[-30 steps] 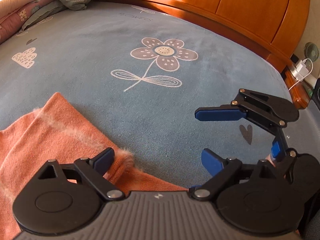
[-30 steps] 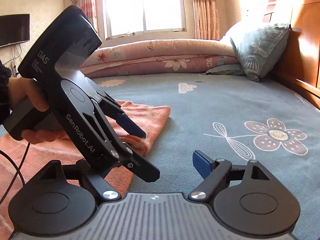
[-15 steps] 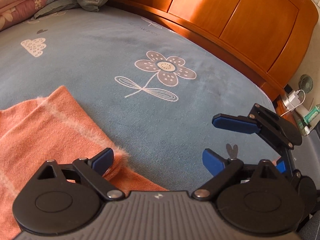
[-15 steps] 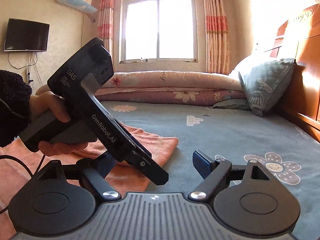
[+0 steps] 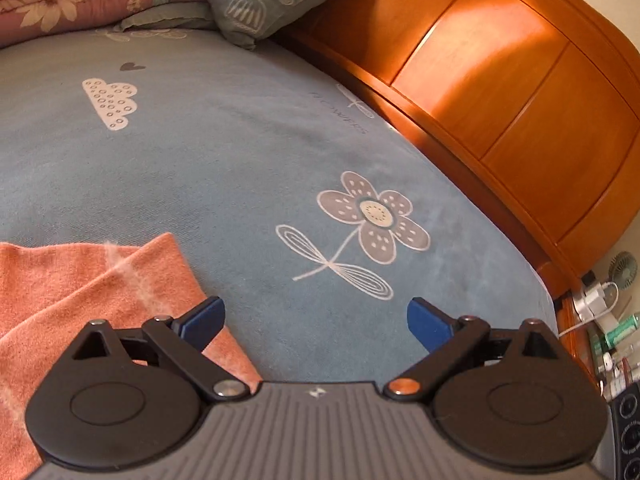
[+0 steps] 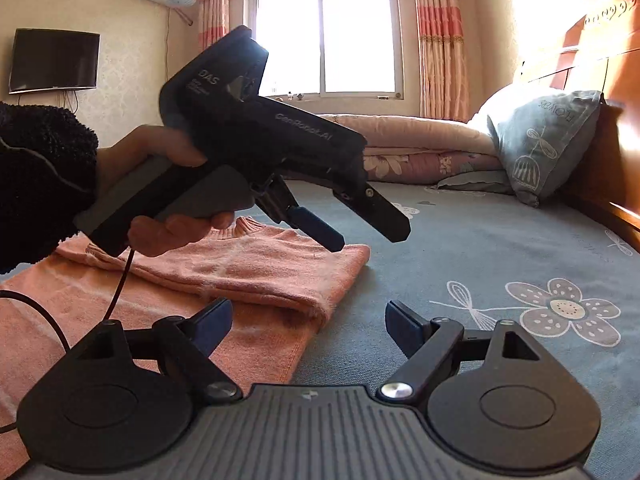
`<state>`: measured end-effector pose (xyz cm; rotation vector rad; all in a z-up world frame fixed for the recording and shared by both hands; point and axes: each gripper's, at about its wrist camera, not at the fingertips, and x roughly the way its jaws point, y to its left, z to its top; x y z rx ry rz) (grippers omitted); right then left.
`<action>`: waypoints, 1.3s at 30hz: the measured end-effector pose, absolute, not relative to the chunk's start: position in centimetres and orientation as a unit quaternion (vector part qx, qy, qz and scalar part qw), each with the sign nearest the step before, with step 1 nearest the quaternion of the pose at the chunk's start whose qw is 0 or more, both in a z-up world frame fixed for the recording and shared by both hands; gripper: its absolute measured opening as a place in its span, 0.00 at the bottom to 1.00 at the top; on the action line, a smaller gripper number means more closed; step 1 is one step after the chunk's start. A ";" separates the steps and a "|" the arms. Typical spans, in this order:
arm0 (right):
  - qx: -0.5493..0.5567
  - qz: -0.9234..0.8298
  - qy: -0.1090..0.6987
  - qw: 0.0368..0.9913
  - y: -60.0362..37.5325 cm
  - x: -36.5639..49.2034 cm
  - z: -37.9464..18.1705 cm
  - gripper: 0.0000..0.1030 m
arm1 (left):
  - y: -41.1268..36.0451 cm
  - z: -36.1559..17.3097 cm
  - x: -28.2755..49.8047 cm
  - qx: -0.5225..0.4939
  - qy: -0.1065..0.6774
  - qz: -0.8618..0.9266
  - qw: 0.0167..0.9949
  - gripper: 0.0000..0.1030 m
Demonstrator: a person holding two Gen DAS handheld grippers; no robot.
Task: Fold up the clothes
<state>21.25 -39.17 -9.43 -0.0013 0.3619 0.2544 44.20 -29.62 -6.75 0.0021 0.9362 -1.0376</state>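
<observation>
The orange sweater (image 6: 248, 276) lies on the bed (image 5: 224, 152), over toward the printed flower's (image 5: 372, 216) left, with one part already doubled over on top, so it's partly folded at least. Both tongs, left (image 5: 316, 316) and right (image 6: 308, 320), are spread wide, holding nothing and lifted off it, so can't say if more folds are coming.
</observation>
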 end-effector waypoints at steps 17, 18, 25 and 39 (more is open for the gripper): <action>0.008 0.119 0.190 0.975 -39.2 21.8 -9.9 0.85 | -30.4 -8.5 51.3 -0.050 0.443 -0.386 0.808 0.94; 0.011 0.119 0.189 0.975 -39.3 21.8 -9.8 0.85 | -29.9 -7.7 51.1 -0.058 0.441 -0.389 0.806 0.94; 0.023 0.121 0.186 0.975 -39.0 21.9 -9.3 0.85 | -26.8 -7.0 49.9 -0.077 0.509 -0.364 0.776 0.94; 0.010 0.116 0.192 0.974 -37.6 22.3 -8.8 0.85 | -15.4 -10.1 49.9 -0.232 0.498 -0.315 0.774 0.94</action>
